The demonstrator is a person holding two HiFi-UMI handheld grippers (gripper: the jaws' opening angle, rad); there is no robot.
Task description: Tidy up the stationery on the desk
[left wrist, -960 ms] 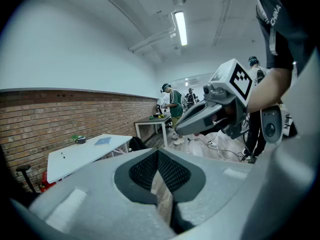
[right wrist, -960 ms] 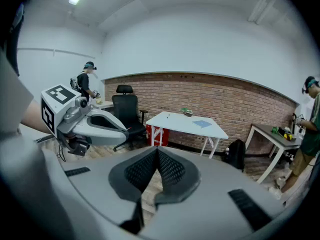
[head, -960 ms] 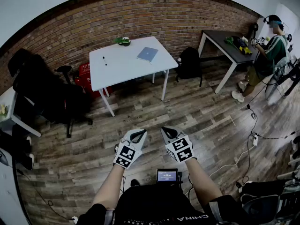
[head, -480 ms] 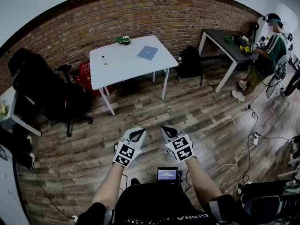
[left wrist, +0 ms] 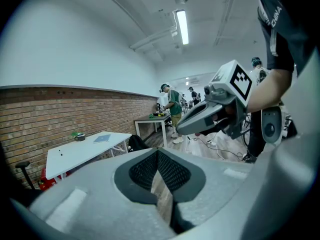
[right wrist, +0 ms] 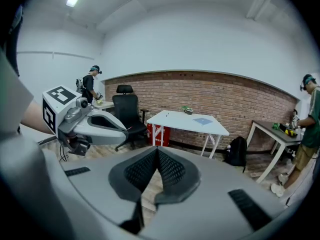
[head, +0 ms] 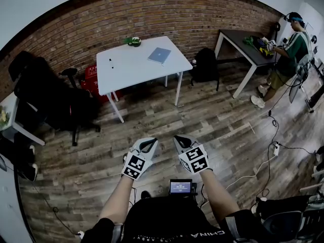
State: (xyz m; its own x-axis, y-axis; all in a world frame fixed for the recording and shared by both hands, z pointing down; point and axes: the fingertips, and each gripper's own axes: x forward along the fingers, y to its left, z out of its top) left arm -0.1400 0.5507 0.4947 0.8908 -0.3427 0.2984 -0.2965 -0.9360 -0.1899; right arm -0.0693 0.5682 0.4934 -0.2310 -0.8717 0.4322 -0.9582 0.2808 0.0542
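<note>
A white desk (head: 136, 70) stands across the room by the brick wall. On it lie a blue notebook (head: 159, 55), a green and black object (head: 133, 41) at the far edge and a small dark pen-like item (head: 111, 61). My left gripper (head: 148, 145) and right gripper (head: 182, 143) are held side by side over the wooden floor, far short of the desk. Both are shut with nothing between the jaws. The left gripper view shows the desk (left wrist: 85, 153) and the right gripper (left wrist: 215, 111). The right gripper view shows the desk (right wrist: 175, 120), notebook (right wrist: 202, 120) and left gripper (right wrist: 90, 123).
A black office chair (head: 50, 97) and a red box (head: 92, 80) stand left of the desk, a black backpack (head: 205, 67) to its right. A person (head: 291, 49) works at a dark table (head: 243, 47). Cables (head: 273, 151) trail over the floor at the right.
Both grippers have stayed almost where they were. The person at the dark table has shifted a little.
</note>
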